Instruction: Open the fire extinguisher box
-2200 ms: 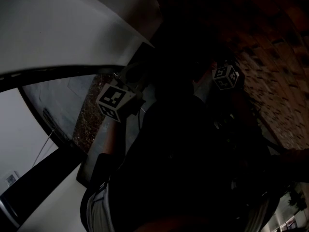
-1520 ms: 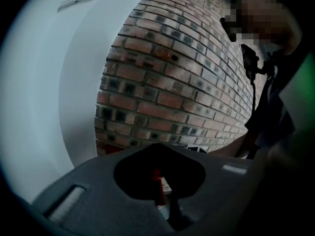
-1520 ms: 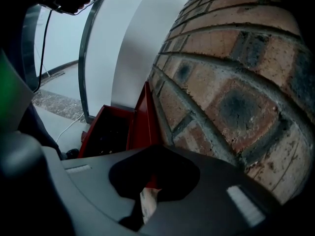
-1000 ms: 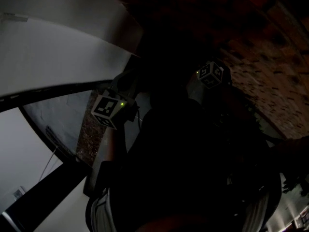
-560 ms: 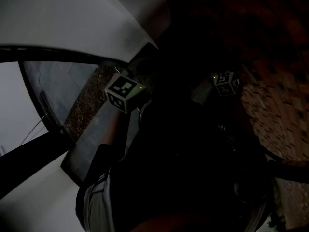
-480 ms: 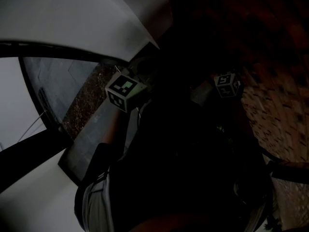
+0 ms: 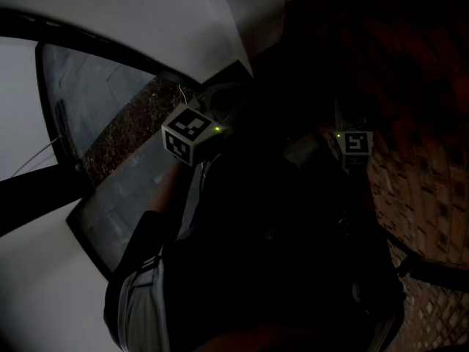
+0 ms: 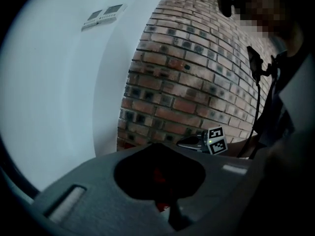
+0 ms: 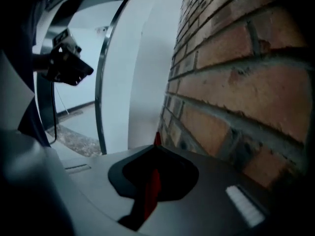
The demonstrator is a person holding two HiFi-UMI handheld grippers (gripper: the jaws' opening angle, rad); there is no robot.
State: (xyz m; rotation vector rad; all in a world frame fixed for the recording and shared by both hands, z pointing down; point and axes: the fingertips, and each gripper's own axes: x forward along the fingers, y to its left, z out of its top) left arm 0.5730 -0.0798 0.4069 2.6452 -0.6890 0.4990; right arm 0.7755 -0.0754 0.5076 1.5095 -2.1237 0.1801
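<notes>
Fire extinguisher box: nowhere to be found in any view, so no telling its place; at a guess, somewhere along the brick wall [image 8: 197, 82]. Holds the left tongs [image 8: 160, 177] raised toward those bricks, apparently pressed together on nothing, with a plain white wall [image 8: 54, 92] just to the left of the brickwork. Has just been closing the right tongs [image 9: 156, 144], now squeezed into one thin red strip with nothing between, bricks close on the right and a dark frame [image 9: 101, 92] farther off on the left. Gives little away in the head view: too dim beyond the person's dark clothing [image 7: 278, 255]. Looks like the very first step, finding and approaching the box, with nothing touched and the task barely begun. Calls next for bringing the box into view, picking out its door handle or latch, and spreading one pair of tongs before reaching in. Then, probably, pinching that handle and drawing the door outward, the other tongs free to steady. Needs care in the poor light.
</notes>
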